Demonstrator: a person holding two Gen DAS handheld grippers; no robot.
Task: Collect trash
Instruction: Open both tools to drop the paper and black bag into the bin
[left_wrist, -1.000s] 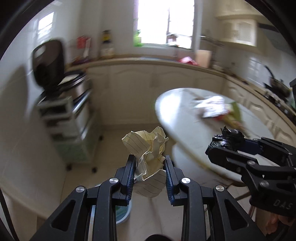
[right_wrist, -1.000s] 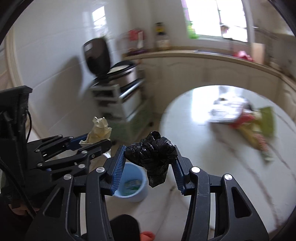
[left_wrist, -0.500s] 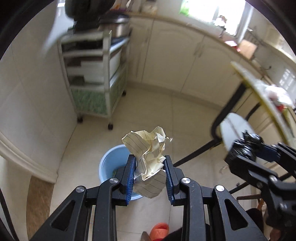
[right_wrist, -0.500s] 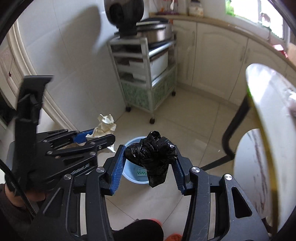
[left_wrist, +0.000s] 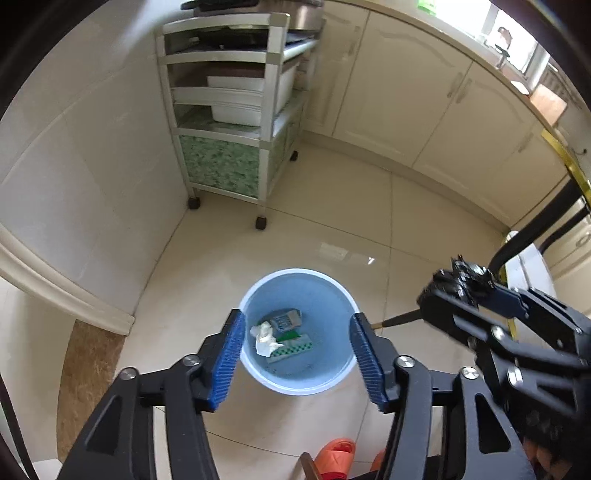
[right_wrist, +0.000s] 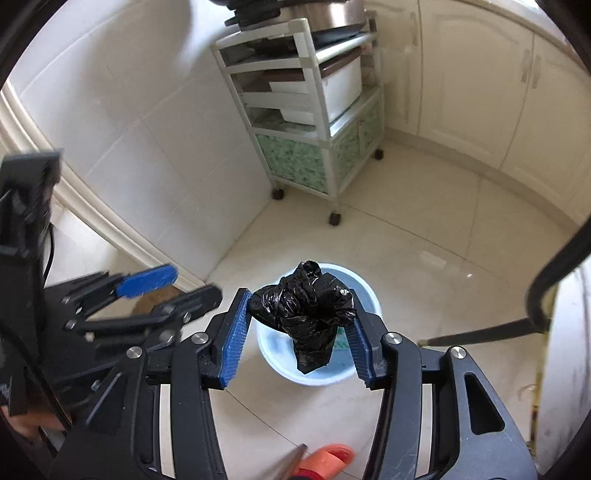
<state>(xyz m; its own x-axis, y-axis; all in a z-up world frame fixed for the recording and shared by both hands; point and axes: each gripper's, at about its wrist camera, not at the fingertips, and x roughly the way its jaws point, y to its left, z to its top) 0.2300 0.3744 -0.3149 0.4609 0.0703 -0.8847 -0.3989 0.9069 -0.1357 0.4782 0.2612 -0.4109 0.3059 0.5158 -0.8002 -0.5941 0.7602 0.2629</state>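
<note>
left gripper (left_wrist: 297, 354) hangs right over the bin (left_wrist: 255, 373), jaws just sprung apart and empty, likely to drop its load: a pale wad (left_wrist: 266, 338) lies in the bin among wrappers. right gripper (right_wrist: 297, 334) clamps the black bag (right_wrist: 306, 310) above the bin's near rim, seemingly next to let go. bare floor (left_wrist: 332, 206) rings the bin; the cart (left_wrist: 236, 122) stands well beyond it, a chair leg (right_wrist: 480, 334) to its right.

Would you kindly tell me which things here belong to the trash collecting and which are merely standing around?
Belongs to the job:
- blue bin
- black bag wad, clamped in the right gripper
- crumpled paper in the bin
- left gripper, fingers apart and empty

Just standing around:
- wheeled shelf cart
- orange slipper
- cupboards
</note>
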